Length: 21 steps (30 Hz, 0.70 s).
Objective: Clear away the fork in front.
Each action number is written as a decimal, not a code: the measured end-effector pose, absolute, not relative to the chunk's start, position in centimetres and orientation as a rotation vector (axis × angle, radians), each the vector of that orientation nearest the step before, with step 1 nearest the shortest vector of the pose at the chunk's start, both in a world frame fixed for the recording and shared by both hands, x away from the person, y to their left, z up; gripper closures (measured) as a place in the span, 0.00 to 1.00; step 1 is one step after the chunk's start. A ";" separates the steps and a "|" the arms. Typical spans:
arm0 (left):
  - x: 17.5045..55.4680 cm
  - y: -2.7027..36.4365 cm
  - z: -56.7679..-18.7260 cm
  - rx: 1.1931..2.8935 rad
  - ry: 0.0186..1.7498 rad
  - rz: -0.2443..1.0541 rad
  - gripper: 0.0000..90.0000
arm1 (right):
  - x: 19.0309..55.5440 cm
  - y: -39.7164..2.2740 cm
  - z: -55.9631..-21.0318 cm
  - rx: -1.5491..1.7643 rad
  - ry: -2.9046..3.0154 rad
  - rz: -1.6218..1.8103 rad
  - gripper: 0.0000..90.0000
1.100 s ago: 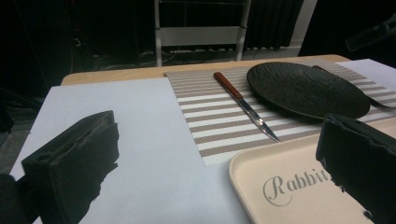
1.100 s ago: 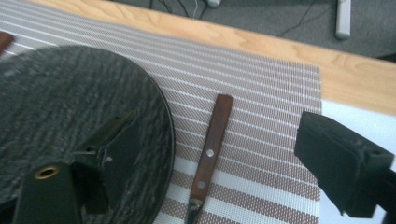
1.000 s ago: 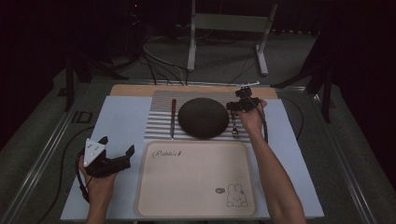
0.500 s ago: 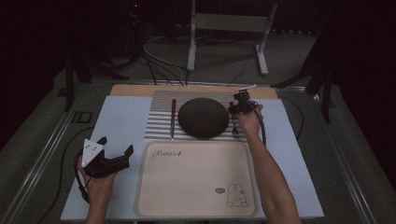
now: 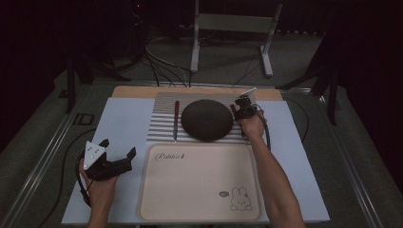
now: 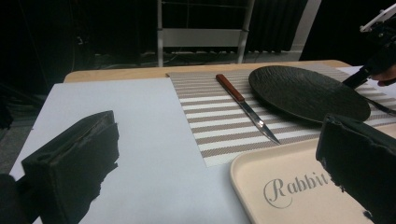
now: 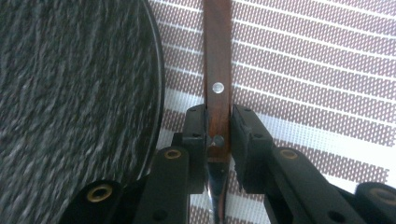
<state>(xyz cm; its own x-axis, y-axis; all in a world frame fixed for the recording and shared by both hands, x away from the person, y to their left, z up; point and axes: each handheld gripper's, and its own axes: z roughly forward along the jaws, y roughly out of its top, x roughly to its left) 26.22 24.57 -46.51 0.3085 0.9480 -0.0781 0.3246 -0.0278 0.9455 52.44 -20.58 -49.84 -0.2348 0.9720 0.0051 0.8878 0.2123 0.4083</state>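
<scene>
Near the bench's front left corner, the left gripper [image 5: 117, 157] rests in the person's left hand [image 5: 99, 187] on the pale blue mat [image 5: 121, 123], its jaws spread wide apart with nothing between them. In the left gripper view those jaws frame the mat and the near corner of the beige tray [image 6: 299, 186] lettered "Rabbit". The tray lies along the front edge of the mat, a small rabbit drawing at its front right corner. Behind it, toward the bench's back edge, sits the striped placemat [image 5: 161, 121]. At the placemat's left side lies a knife [image 5: 176, 118] with a reddish wooden handle, blade pointing toward the tray. Just beside it, at the placemat's middle, sits the dark round plate [image 5: 207, 120]. At the plate's right edge, the right gripper [image 5: 244, 108] points down at the placemat. In the right gripper view its jaws are closed against both sides of a wooden utensil handle [image 7: 217, 70] with rivets, which lies on the stripes just beside the plate's rim [image 7: 156, 79]
</scene>
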 end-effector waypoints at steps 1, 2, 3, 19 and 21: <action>26.2 24.5 -46.5 1.561 1.200 0.771 0.00 | 52.4 -20.7 -49.8 1.764 2.243 0.487 0.85; 26.2 24.5 -46.5 1.563 1.199 0.771 0.00 | 52.4 -20.8 -49.8 1.763 2.251 0.493 0.85; 26.2 24.5 -46.5 1.564 1.198 0.771 0.00 | 52.3 -20.8 -49.8 1.754 2.257 0.495 0.85; 26.4 24.1 -46.6 1.588 1.196 0.776 0.00 | 49.0 -22.3 -47.1 1.545 2.193 0.736 0.86; 26.4 24.0 -46.7 1.592 1.196 0.777 0.00 | 48.2 -22.6 -46.6 1.504 2.173 0.781 0.86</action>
